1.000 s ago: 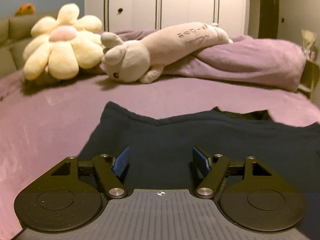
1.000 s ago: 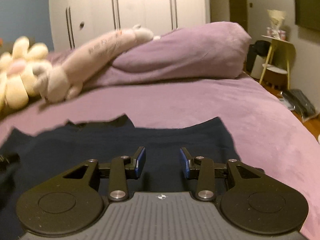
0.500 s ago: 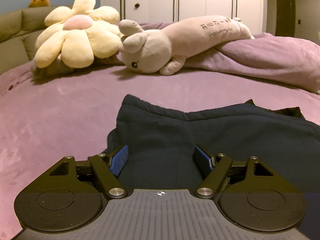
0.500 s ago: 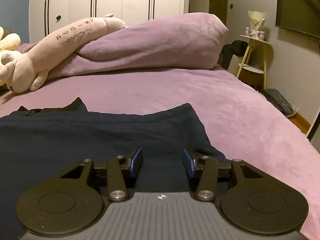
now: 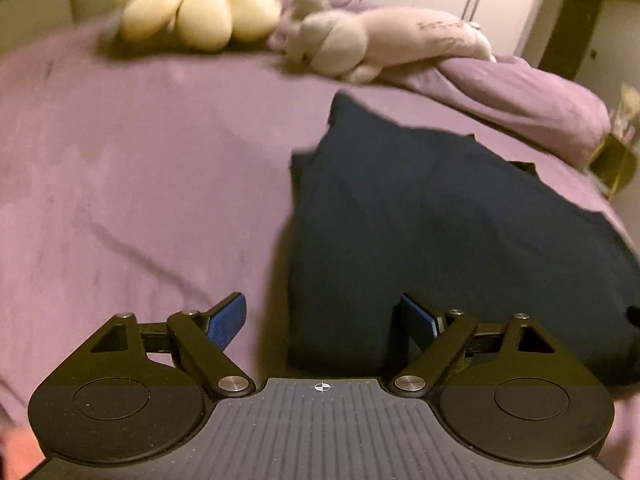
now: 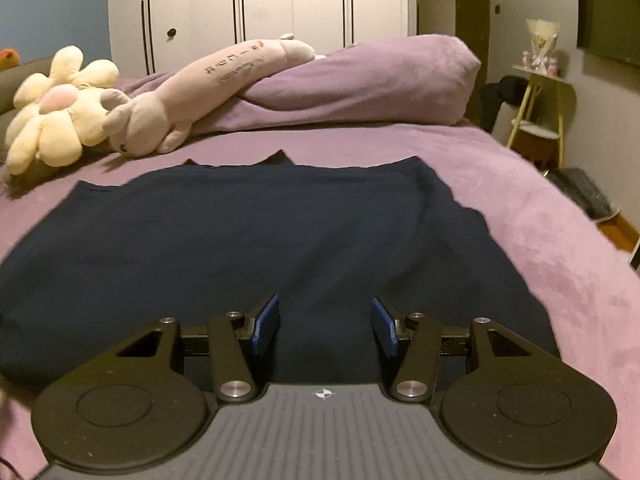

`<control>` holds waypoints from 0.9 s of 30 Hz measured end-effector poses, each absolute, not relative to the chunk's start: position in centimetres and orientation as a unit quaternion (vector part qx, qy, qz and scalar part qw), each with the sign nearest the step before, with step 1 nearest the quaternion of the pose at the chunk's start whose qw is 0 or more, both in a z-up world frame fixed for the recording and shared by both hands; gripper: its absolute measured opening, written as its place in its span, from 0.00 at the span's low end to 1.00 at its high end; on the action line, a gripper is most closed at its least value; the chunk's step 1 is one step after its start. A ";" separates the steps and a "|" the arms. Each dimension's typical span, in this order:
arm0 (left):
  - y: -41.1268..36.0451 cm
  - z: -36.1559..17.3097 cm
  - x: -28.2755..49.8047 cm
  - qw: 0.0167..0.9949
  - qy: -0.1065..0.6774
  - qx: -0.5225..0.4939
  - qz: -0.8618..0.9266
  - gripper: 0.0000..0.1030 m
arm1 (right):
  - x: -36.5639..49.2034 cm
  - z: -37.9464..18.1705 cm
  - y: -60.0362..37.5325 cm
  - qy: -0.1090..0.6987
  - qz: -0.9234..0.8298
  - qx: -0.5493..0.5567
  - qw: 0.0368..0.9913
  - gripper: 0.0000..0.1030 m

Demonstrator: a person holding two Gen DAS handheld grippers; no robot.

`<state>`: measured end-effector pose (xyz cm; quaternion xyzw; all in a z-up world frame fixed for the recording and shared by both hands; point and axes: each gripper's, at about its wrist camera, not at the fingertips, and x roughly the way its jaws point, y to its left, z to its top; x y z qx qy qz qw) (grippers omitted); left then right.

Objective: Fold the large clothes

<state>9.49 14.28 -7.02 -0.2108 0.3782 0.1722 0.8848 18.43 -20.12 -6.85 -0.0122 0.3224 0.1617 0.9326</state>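
My left gripper (image 5: 323, 316) is spread wide and holds nothing, poised over the near left edge of the dark navy garment (image 5: 452, 240), which runs toward 1 o'clock across the purple bed (image 5: 132, 184). My right gripper (image 6: 325, 325) is also parted and empty, above the garment's near end; the cloth lies flat toward 12 o'clock. Beyond at 10 o'clock sits a yellow flower plush (image 6: 56, 112), a long pink plush (image 6: 200, 88) beside it.

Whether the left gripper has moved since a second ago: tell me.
Yes. The left gripper has swung left: the dark garment, centred between its fingers before, now lies off to the right, with the flower plush higher in view.
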 end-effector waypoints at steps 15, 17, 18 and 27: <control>18.8 -11.4 11.3 0.795 0.349 -0.488 0.087 0.67 | 17.5 -6.0 -13.6 0.308 0.242 -0.009 0.920 0.35; 19.2 -11.3 11.3 0.796 0.336 -0.496 0.083 0.63 | 17.7 -6.5 -12.6 0.305 0.248 -0.017 0.919 0.35; 19.3 -11.4 11.3 0.795 0.332 -0.501 0.081 0.63 | 17.8 -6.8 -12.2 0.307 0.249 -0.021 0.918 0.35; 19.7 -12.8 12.3 0.779 0.330 -0.526 0.089 0.70 | 17.5 -7.5 -9.3 0.319 0.246 -0.073 0.912 0.08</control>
